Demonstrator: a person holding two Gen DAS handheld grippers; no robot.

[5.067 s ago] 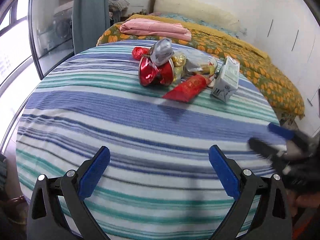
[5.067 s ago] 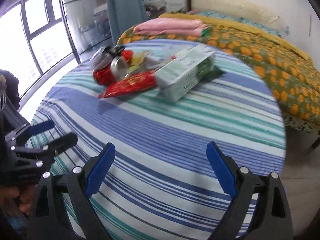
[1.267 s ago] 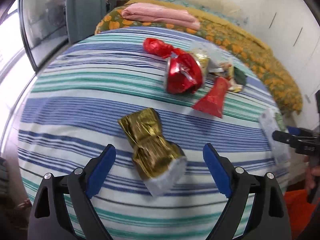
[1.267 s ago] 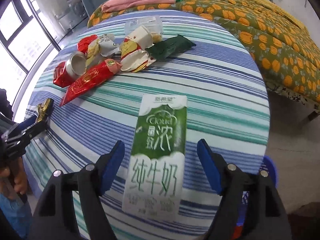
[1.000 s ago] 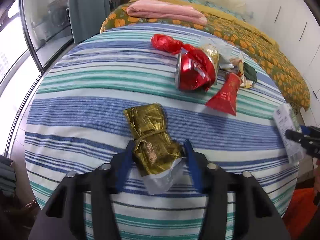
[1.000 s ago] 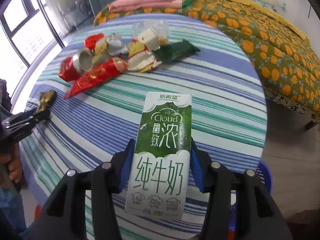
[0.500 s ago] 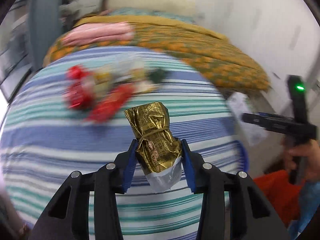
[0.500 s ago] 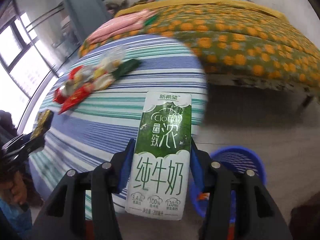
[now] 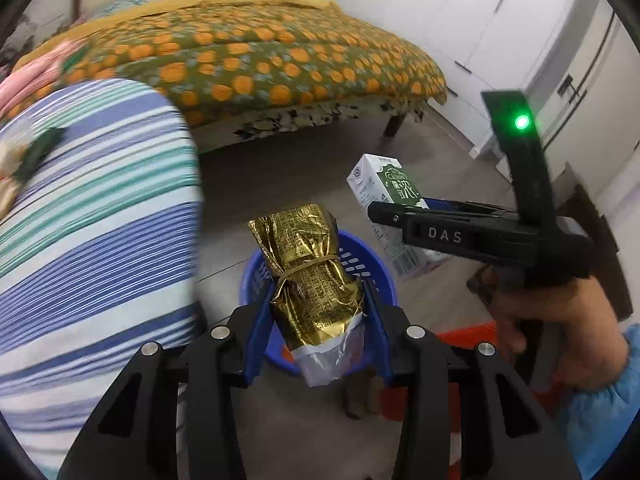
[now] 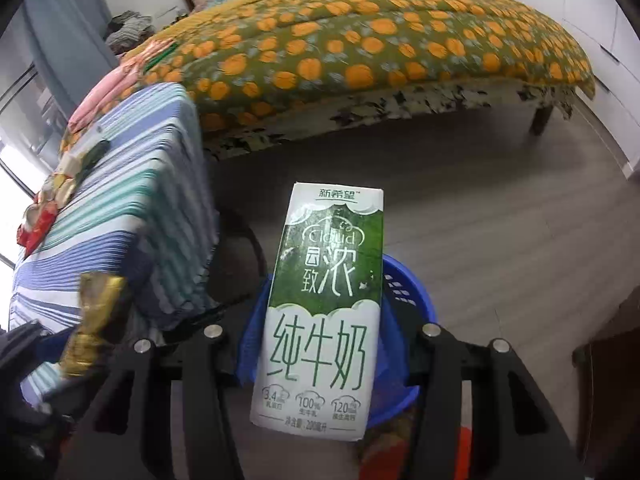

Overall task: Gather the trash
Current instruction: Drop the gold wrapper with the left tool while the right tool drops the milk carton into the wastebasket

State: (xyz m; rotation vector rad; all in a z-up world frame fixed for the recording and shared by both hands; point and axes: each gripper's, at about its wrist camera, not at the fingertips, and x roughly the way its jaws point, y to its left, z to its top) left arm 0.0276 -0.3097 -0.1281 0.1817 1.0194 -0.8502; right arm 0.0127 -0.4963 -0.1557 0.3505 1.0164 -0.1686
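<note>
My left gripper [image 9: 316,312] is shut on a crumpled gold foil wrapper [image 9: 310,268], held in the air above a blue plastic basket [image 9: 380,276] on the floor. My right gripper [image 10: 320,336] is shut on a green and white milk carton [image 10: 324,304], also over the blue basket [image 10: 412,292]. In the left wrist view the milk carton [image 9: 384,192] and the right gripper [image 9: 400,216] show to the right, with a hand on its handle. In the right wrist view the gold wrapper [image 10: 94,320] shows at the lower left. More wrappers [image 10: 44,208] lie on the striped table [image 10: 120,216].
The round striped table [image 9: 80,220] stands left of the basket, its edge close by. A bed with an orange-patterned cover [image 9: 256,52] lies behind, with bare grey floor [image 10: 500,208] between. White cupboards [image 9: 480,20] line the right wall. Something orange-red [image 9: 464,332] lies beside the basket.
Both grippers swung right off the table with their items and now hang over the blue basket on the floor. The table has slid to the left of both views.
</note>
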